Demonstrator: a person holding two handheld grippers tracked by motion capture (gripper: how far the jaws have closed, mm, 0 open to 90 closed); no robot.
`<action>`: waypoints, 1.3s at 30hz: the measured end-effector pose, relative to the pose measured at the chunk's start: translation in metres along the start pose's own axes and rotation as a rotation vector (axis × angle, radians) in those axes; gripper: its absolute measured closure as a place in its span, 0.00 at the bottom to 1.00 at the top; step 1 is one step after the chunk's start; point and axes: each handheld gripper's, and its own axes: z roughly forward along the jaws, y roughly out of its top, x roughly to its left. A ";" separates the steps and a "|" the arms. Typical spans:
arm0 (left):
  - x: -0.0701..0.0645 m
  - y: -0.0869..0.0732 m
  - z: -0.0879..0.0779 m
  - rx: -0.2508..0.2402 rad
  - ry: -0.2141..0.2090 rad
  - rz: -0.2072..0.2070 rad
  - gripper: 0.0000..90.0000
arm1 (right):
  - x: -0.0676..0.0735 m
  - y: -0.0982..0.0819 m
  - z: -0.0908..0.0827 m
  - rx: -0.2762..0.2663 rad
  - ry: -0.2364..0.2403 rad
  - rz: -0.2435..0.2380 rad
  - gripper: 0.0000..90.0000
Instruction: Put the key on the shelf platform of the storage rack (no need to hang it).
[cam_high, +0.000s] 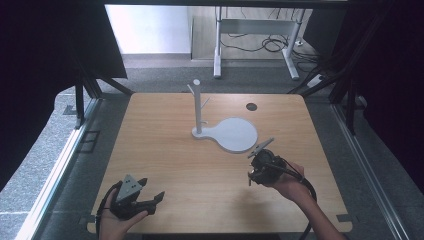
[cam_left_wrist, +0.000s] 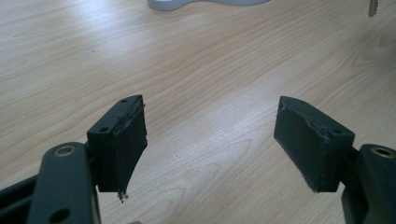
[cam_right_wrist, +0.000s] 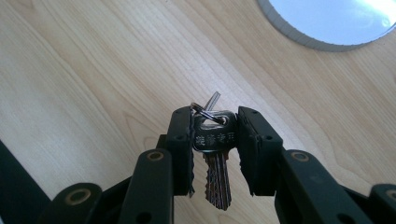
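Note:
A small bunch of silver keys on a ring hangs blade-down between the jaws of my right gripper, which is shut on the head of one key. In the high view that right gripper is held just above the table, close to the front right of the white stand's round base. A white post with short side pegs rises from the stand. My left gripper is near the table's front left, open, with nothing between its fingers but bare wood.
The wooden table has a dark round hole at the back right. The stand's base edge lies just ahead of the right gripper. Black frame struts flank the table, and a white desk frame stands beyond it.

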 end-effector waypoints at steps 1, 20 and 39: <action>0.000 0.000 0.000 0.000 0.000 0.000 0.28 | 0.000 0.000 0.000 0.000 0.000 0.000 0.76; -0.004 -0.001 0.004 0.011 -0.006 0.006 0.28 | -0.020 0.026 0.000 -0.021 -0.005 0.028 0.76; -0.004 -0.002 0.007 0.020 -0.014 0.010 0.28 | -0.040 0.055 0.009 0.001 0.013 0.042 0.76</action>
